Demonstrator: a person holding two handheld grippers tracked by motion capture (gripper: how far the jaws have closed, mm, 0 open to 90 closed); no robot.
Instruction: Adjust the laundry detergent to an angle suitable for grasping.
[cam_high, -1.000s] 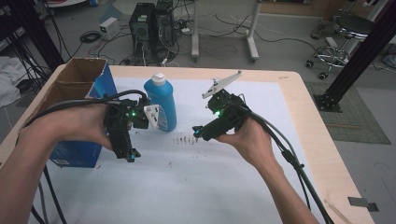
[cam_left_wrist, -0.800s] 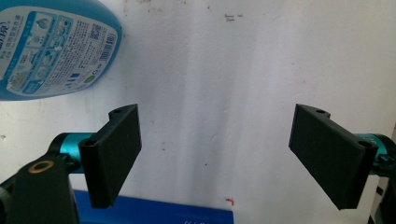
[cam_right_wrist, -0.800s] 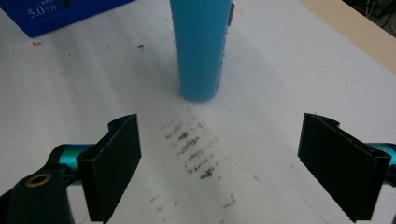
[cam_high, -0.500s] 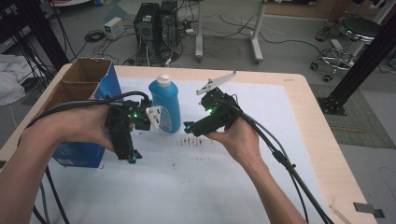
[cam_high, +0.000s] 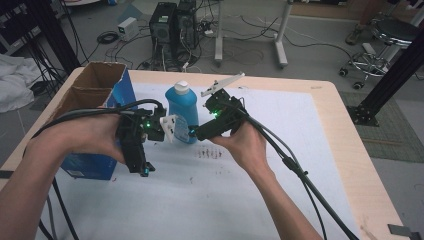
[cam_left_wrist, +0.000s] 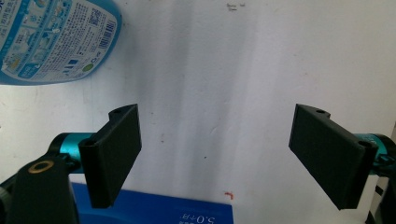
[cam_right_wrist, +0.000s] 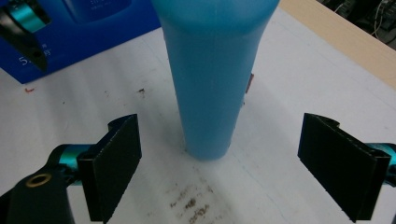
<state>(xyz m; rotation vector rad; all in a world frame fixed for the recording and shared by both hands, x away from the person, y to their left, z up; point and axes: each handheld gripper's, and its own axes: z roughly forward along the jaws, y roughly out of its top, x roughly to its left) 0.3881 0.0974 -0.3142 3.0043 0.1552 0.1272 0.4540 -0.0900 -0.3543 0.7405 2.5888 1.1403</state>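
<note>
The right gripper (cam_right_wrist: 219, 163) has its two black jaws spread wide, with nothing between the pads, and it faces a blue bottle (cam_right_wrist: 212, 70) that stands upright on the white table cover (cam_right_wrist: 280, 93), the bottle's base sitting just ahead of the gap between the jaws. The left gripper (cam_left_wrist: 217, 158) is likewise spread wide and empty, aimed down at bare white cover, with the bottle's printed label (cam_left_wrist: 51, 39) off in the upper left corner of its own view and the edge of a blue carton (cam_left_wrist: 154, 212) just under its jaws. From above, the bottle (cam_high: 182, 112) with its white cap stands near the middle of the table, between the two hands; the right gripper (cam_high: 192, 134) is down at its base, the left gripper (cam_high: 145, 170) is nearer the blue carton (cam_high: 95, 162), whose open cardboard flaps (cam_high: 95, 85) rise behind. The likely trouble, as I judge it, is a tip-over: the bottle is tall and narrow, and one jaw nudging its base before the other closes could push it sideways towards the left hand. A low grip might also let it swing when lifted. The right gripper view shows brown smudges (cam_right_wrist: 191, 203) on the cover close up; the high view alone shows the cap and the bottle's full height.
</note>
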